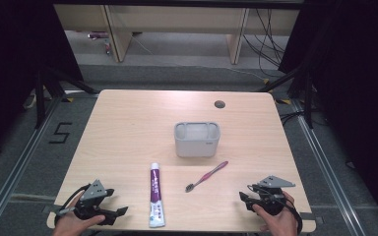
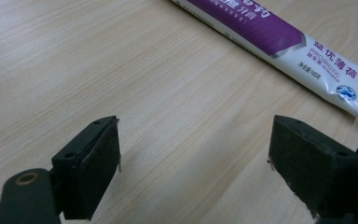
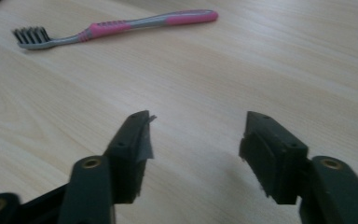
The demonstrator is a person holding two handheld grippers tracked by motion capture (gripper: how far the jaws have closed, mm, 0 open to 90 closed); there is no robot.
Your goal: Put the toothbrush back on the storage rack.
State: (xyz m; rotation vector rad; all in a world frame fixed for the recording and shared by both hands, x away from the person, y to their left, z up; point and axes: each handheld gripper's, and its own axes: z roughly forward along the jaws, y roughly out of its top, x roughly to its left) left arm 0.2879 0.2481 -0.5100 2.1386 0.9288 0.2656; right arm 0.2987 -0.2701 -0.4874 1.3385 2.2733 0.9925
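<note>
Left gripper point(image 1: 120, 212): held low at the near left corner of the light wooden table point(image 1: 128, 123), jaws spread wide with nothing between them; bare wood is seen between the pads in the left gripper view. It is pointed toward the toothpaste tube, judged as readied for a first pick

Toothpaste tube point(image 1: 156, 194): white and purple, laid flat, lengthwise front to back, crimped end toward the near edge. Placed just beside the left gripper, apart from it, so that it can be reached without crossing over

Holder point(image 1: 197, 139): grey, rectangular, open-topped, divided into compartments, stood upright at the table's middle. Set beyond both items, judged as the shared destination

Toothbrush point(image 1: 206, 176): pink and grey handle, dark bristles, laid flat on a diagonal, head toward the near side, between tube and right gripper. Untouched

Right gripper point(image 1: 243, 199): held at the near right corner, jaws parted and empty, aimed across bare wood toward the toothbrush, seen farther off in the right gripper view

Cable port point(image 1: 219, 104): round, at the far edge, unused
</note>
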